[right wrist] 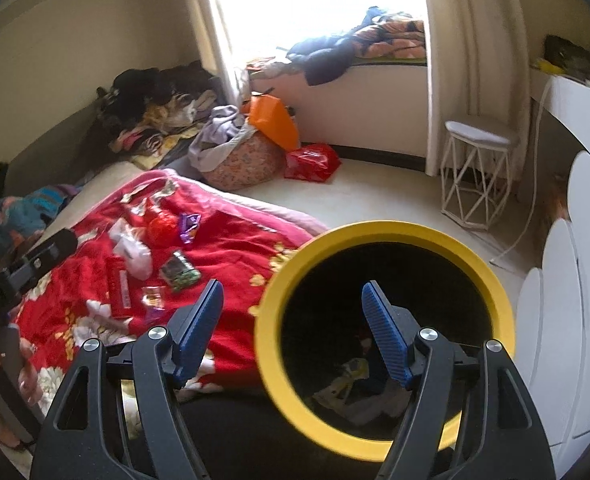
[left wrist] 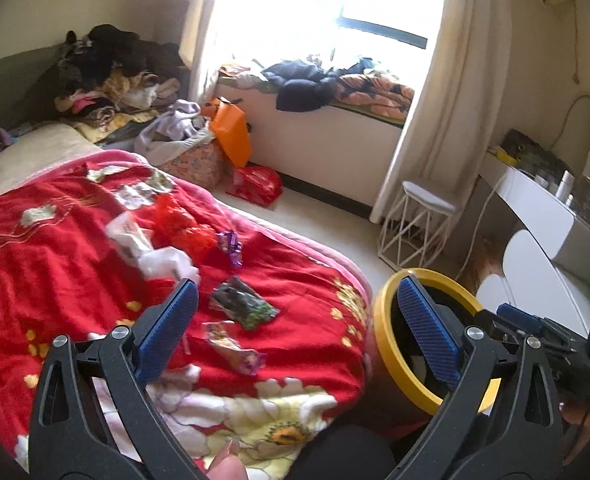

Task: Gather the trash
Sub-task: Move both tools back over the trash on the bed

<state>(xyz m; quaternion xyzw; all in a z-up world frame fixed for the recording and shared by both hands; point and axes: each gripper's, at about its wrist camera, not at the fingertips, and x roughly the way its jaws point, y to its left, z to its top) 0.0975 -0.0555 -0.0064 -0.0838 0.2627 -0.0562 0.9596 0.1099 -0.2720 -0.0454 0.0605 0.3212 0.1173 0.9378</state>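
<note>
Several pieces of trash lie on the red flowered blanket (left wrist: 75, 248): a purple wrapper (left wrist: 231, 246), a dark green packet (left wrist: 243, 304), a pink wrapper (left wrist: 231, 344), white tissue (left wrist: 163, 260) and crumpled red plastic (left wrist: 183, 224). My left gripper (left wrist: 297, 284) hangs open and empty above the blanket's near edge. Beside the bed stands a black bin with a yellow rim (right wrist: 375, 232), with some trash (right wrist: 347, 376) at its bottom. My right gripper (right wrist: 292, 285) is open and empty, one finger over the bin's mouth and the other over the blanket. The packet (right wrist: 179, 270) and the purple wrapper (right wrist: 189, 226) lie beyond it.
A white wire stool (right wrist: 475, 168) stands on the floor by the curtain. An orange bag (right wrist: 273, 120), a red bag (right wrist: 311, 162) and a full laundry basket (right wrist: 239, 164) sit past the bed. White drawers (right wrist: 567, 280) line the right. A hand (right wrist: 27, 380) shows at left.
</note>
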